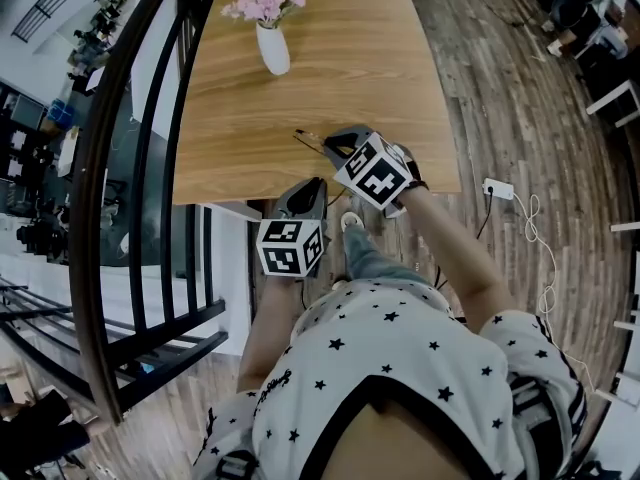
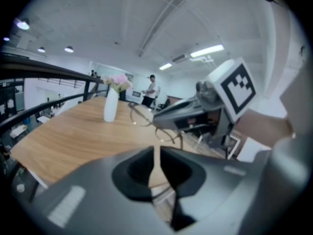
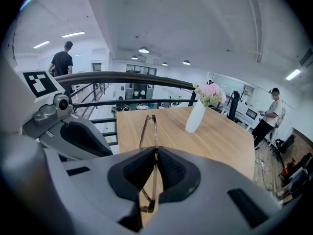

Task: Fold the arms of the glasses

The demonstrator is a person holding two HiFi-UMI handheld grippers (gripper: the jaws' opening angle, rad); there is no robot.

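Observation:
Thin brown-rimmed glasses (image 1: 312, 139) stick out over the front edge of the wooden table (image 1: 350, 78). My right gripper (image 1: 336, 145) is shut on them. In the right gripper view the frame (image 3: 148, 129) runs forward out of the closed pads (image 3: 155, 153). The left gripper (image 1: 311, 188) hangs lower and nearer to me, just off the table's edge, apart from the glasses. Its jaws (image 2: 156, 156) show only a narrow slit with nothing between them. From the left gripper view the glasses (image 2: 168, 134) hang in the right gripper (image 2: 178, 114) ahead.
A white vase of pink flowers (image 1: 272, 46) stands at the table's far side. A dark curved railing (image 1: 130, 168) runs along the left. A white power strip with cable (image 1: 497, 188) lies on the plank floor at right. People stand far off (image 3: 62, 62).

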